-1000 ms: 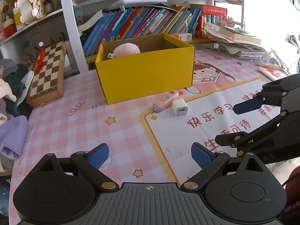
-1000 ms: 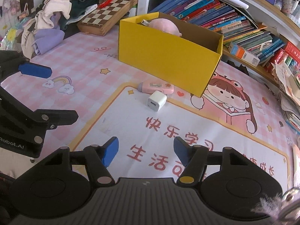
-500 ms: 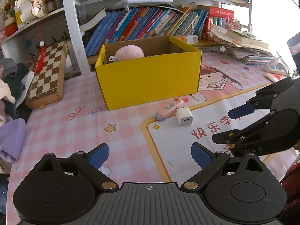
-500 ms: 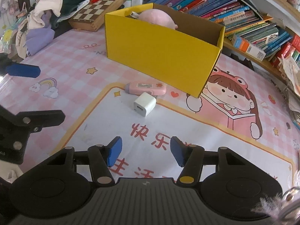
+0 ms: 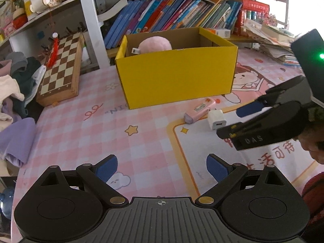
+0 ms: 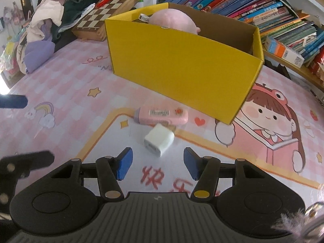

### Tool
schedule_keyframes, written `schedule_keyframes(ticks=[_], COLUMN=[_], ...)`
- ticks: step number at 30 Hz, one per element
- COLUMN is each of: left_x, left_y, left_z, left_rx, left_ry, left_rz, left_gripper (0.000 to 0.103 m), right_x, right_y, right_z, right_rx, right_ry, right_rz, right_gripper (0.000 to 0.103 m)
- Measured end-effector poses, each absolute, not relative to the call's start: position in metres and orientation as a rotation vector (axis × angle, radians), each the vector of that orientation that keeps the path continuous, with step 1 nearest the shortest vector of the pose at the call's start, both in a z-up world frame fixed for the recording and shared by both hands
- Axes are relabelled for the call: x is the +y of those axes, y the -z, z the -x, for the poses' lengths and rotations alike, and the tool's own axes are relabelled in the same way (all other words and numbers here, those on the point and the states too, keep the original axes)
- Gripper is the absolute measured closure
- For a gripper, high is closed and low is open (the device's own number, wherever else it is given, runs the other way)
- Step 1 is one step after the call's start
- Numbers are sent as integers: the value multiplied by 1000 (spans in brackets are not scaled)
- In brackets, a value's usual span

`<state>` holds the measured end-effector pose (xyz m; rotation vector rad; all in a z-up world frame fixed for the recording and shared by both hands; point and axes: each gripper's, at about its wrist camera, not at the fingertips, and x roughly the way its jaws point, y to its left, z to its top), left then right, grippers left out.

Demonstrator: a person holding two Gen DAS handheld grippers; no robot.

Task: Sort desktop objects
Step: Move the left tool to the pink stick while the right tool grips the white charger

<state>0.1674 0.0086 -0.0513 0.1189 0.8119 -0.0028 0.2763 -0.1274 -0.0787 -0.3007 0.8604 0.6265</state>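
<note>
A white charger cube (image 6: 159,142) lies on the printed mat, touching a pink stick-shaped case (image 6: 162,115) behind it. My right gripper (image 6: 157,163) is open just short of the charger, with nothing between its pads. Behind both stands a yellow cardboard box (image 6: 178,64) holding a pink plush toy (image 6: 172,18). In the left wrist view my left gripper (image 5: 161,167) hangs open and empty over the pink checked mat. The charger (image 5: 216,120), the pink case (image 5: 199,109) and the box (image 5: 176,81) lie ahead of it to the right. The right gripper (image 5: 240,119) reaches in beside the charger.
A wooden chessboard (image 5: 60,66) leans at the back left beside a pile of clothes (image 5: 12,93). Rows of books (image 5: 172,14) fill the shelf behind the box, and stacked papers (image 5: 271,38) lie at the back right. A shelf post (image 5: 89,26) stands left of the box.
My right gripper has moved forward and down toward the charger, and its jaws have narrowed a little. The left gripper has crept slightly closer to the box.
</note>
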Motion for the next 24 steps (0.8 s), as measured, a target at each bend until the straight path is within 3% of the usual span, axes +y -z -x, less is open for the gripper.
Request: schedule_keyframes(ticks=[6, 8, 10, 13, 24], left_x=[1, -1, -3, -5, -23], left_y=[52, 53, 53, 54, 66], left_z=[-174, -177, -181, -187, -219], left_rx=[817, 819, 821, 826, 822], left_ry=[11, 15, 18, 23, 76], left_rz=[-149, -154, -152, -151, -156], left_gripper=[6, 6, 6, 6, 8], right_x=[-120, -120, -121, -126, -180], right_y=[87, 89, 91, 91, 78], right_z=[-291, -295, -298, -300, -298], right_rx=[876, 882, 890, 901, 904], right_ry=[-634, -639, -650, -668, -592], right_rz=[304, 300, 294, 275, 211], right_gripper=[52, 56, 67, 71, 73])
